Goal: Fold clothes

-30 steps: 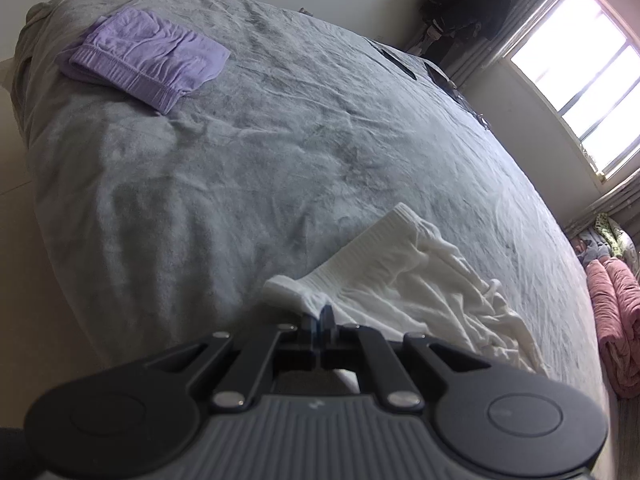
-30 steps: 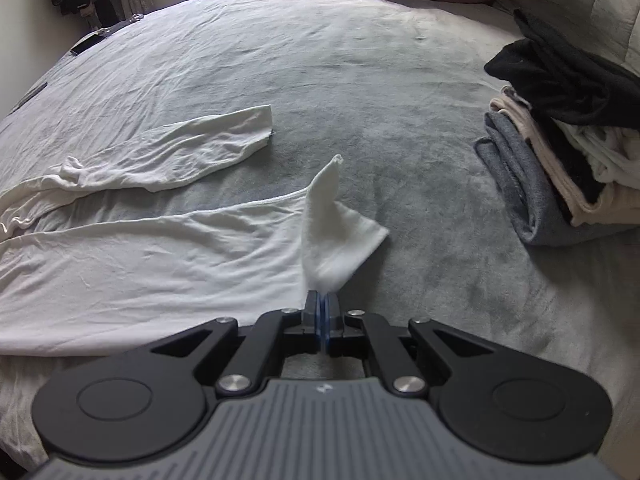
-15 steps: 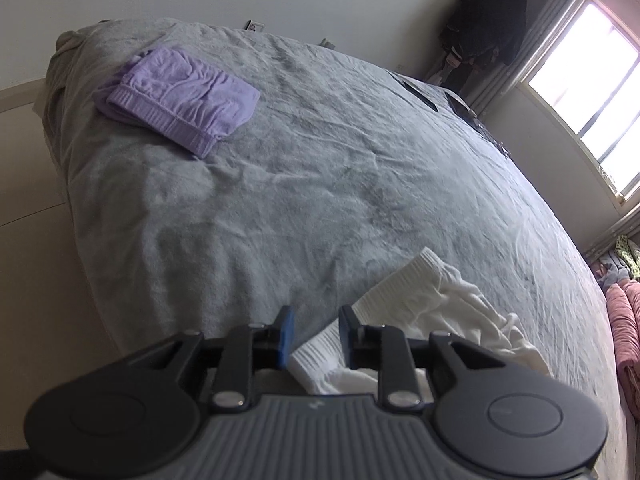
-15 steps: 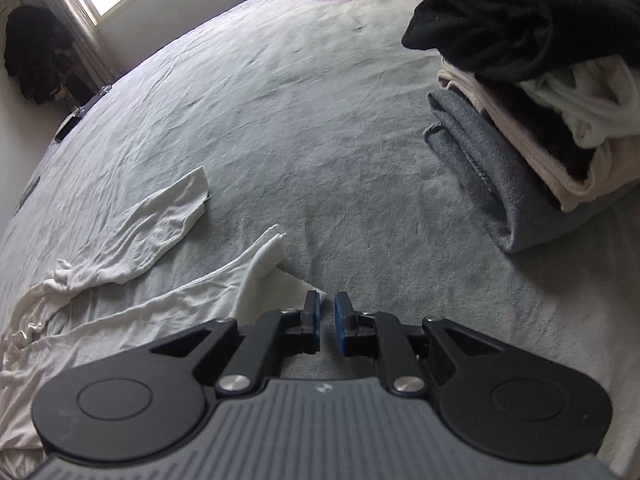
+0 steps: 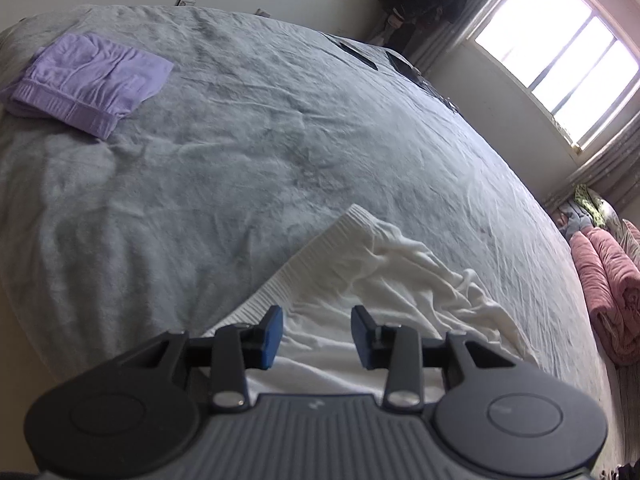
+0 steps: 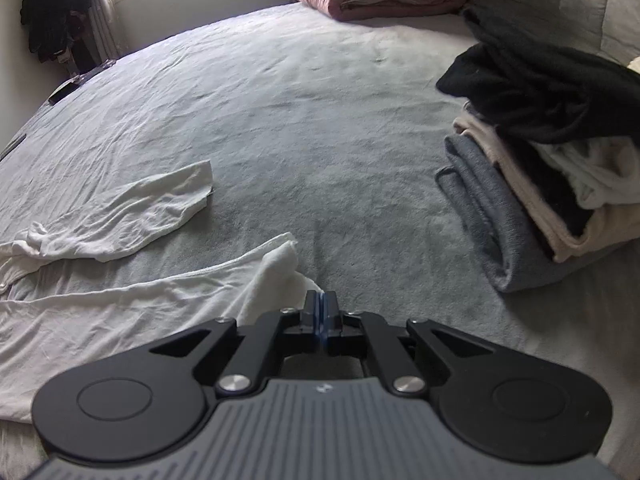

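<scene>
Judging from the bed as it lies, the folding is under way and far from finished. One lilac garment [image 5: 86, 82] sits folded flat at the far corner of the grey bedspread [image 5: 248, 128]. A stack of clothes [image 6: 552, 160] rests at the right side of the bed in the right wrist view, with a grey piece at the bottom, pale pieces in the middle and a black one draped on top; whether these are finished folds or work waiting cannot be determined.

The item in hand is a pair of white long pants [image 6: 120, 280], spread on the bedspread close to the near edge. Its ribbed waistband [image 5: 320, 248] lies just ahead of the left gripper [image 5: 316, 334]. Both legs run toward the right gripper [image 6: 321, 312], the far leg lying apart from the near one and not yet aligned with it.

Left gripper: its jaws have just been opening and stand moderately apart above the white cloth near the waistband, pressing on nothing.

Right gripper: its jaws have just closed and are pressed together at the cuff of the near leg. Whether cloth is pinched between the pads cannot be confirmed from this view.

Remaining on this garment, by my assessment: laying the legs together, then folding lengthwise and stacking.
</scene>
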A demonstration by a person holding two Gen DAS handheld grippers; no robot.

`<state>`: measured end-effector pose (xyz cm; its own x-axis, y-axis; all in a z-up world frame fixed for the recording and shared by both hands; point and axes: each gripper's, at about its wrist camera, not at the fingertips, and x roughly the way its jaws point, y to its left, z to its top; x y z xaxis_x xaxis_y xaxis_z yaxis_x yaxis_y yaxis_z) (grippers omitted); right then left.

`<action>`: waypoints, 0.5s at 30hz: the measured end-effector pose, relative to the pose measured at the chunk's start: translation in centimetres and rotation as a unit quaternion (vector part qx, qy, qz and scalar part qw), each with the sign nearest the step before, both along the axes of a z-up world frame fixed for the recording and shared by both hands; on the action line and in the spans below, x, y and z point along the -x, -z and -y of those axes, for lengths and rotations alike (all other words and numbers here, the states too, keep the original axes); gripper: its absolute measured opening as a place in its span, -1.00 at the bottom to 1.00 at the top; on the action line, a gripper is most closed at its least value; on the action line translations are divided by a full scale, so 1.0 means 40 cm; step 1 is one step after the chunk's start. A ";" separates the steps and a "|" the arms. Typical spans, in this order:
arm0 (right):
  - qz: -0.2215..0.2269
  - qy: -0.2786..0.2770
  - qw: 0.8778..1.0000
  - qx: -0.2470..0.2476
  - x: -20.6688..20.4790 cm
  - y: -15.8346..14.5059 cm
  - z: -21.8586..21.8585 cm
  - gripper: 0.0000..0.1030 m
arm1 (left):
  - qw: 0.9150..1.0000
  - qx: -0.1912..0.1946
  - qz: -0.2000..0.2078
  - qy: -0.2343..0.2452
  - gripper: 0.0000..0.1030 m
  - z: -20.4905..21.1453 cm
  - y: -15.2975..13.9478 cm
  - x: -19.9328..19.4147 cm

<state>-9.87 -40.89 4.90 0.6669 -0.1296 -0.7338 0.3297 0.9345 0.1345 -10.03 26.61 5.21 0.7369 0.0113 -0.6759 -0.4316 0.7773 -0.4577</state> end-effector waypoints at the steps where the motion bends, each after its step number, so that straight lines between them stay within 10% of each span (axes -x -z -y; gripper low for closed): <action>1: 0.003 0.010 1.000 0.008 0.014 -0.010 0.001 -0.99 | 1.000 -0.007 -0.001 0.004 -0.25 0.008 0.003 -0.005; 15: -0.033 0.029 0.998 0.035 0.038 -0.015 0.011 -0.99 | 0.999 -0.027 -0.027 0.028 -0.23 0.033 0.041 -0.013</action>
<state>-11.41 -41.34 5.49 0.6072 -0.2199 -0.7635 0.3900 0.9197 0.0452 -9.50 25.29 3.58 0.6993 0.0087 -0.7148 -0.4094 0.8245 -0.3905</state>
